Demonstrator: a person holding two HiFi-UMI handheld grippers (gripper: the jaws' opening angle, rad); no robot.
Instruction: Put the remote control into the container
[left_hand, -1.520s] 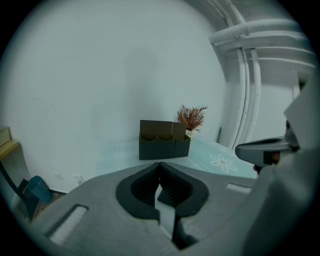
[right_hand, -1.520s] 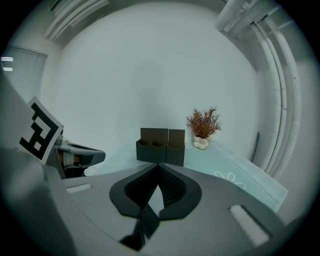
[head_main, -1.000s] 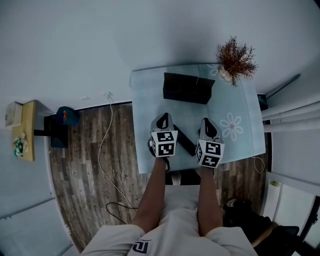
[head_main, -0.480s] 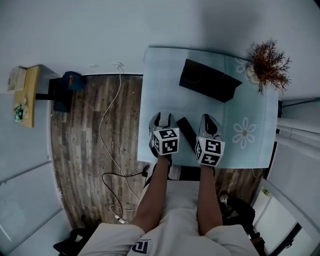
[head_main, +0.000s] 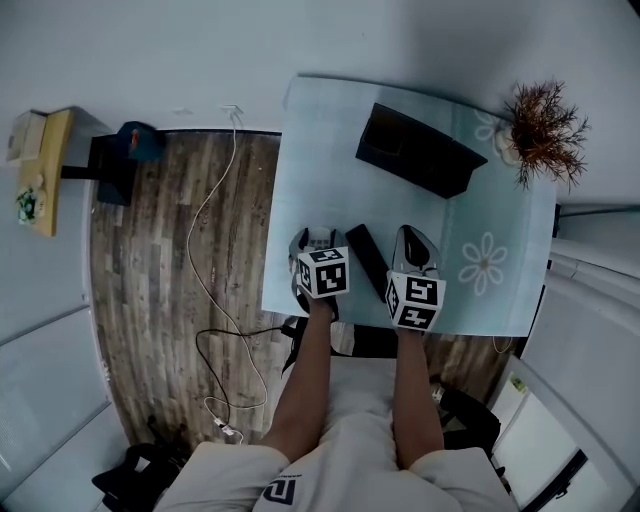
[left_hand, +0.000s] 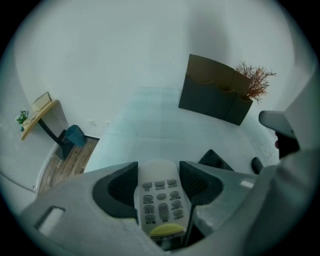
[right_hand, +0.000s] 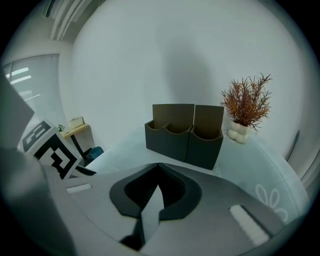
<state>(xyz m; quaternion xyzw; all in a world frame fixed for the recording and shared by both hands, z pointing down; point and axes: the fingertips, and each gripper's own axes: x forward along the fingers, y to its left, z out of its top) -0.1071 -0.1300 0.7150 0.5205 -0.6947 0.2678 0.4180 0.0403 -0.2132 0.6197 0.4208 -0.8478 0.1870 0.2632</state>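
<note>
A white remote control (left_hand: 159, 196) with grey buttons lies on the pale blue table (head_main: 310, 170), between the jaws of my left gripper (left_hand: 159, 171). Those jaws have just been opening and stand apart on either side of the remote, with slim gaps at the pads. In the head view my left gripper (head_main: 317, 240) covers the remote near the table's front edge. My right gripper (head_main: 416, 246) hovers beside it, shut with nothing held (right_hand: 158, 172). A black remote (head_main: 366, 259) lies between the two grippers. The dark compartmented container (head_main: 417, 151) (right_hand: 184, 133) (left_hand: 214, 98) stands at the back of the table.
A dried reddish plant in a white pot (head_main: 541, 126) (right_hand: 245, 103) stands to the right of the container. The table's left edge drops to a wooden floor with a white cable (head_main: 205, 270). A small shelf (head_main: 38, 170) sits by the wall at the far left.
Both grippers have sunk towards the table. The left one has tipped downward over the white remote and its jaws have spread apart. The right gripper's jaws stay closed.
</note>
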